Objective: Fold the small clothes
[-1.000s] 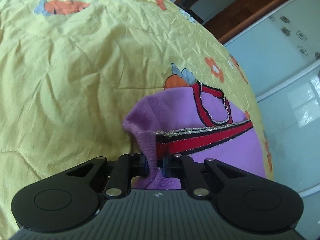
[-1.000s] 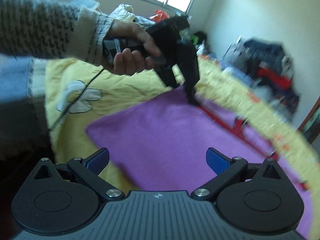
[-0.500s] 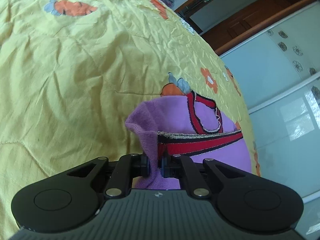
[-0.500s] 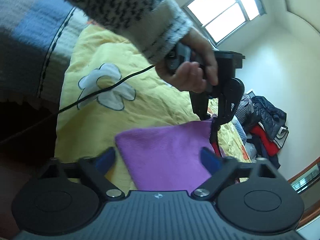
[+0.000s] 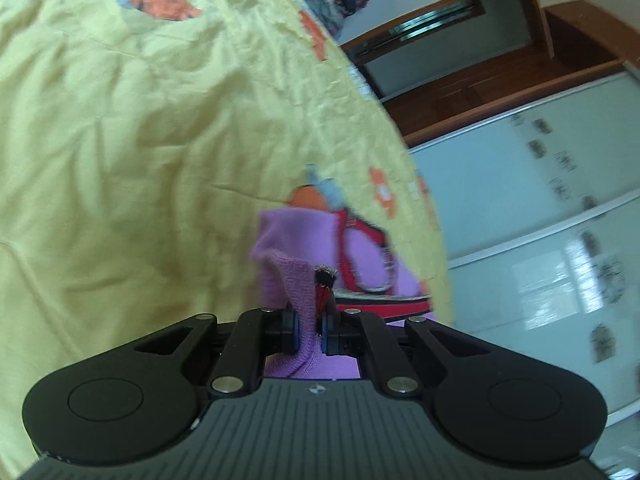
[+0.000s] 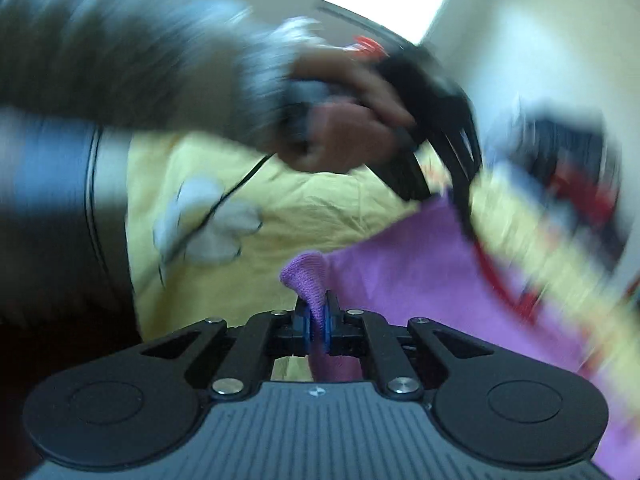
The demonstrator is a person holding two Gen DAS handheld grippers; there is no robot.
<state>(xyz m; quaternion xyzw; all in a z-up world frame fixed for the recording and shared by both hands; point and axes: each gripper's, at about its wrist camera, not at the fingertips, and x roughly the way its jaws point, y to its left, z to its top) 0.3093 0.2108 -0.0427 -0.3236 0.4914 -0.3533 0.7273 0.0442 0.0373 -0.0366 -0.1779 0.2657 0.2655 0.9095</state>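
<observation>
Both grips looked thin. Right gripper [image 6: 316,322] had just snapped closed on a purple garment [image 6: 420,280] corner; left gripper [image 5: 308,330] pinched its red-trimmed edge. Garment lay on the yellow bedspread [image 5: 140,160], near its edge. Uneven lift could slip a corner. Clothes pile [image 6: 560,168] beyond; nothing blocked.

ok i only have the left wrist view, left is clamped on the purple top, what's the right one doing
Observer: The right gripper is shut on a bunched corner of the purple top; its jaws have just been closing.
Operator: is that corner off the bed
Observer: It stands up in a peak above the pads, next to the yellow bedspread.
Operator: can you see my left gripper from there
Observer: Yes, the left gripper meets the top's far edge by the red trim, though that part is blurred.
</observation>
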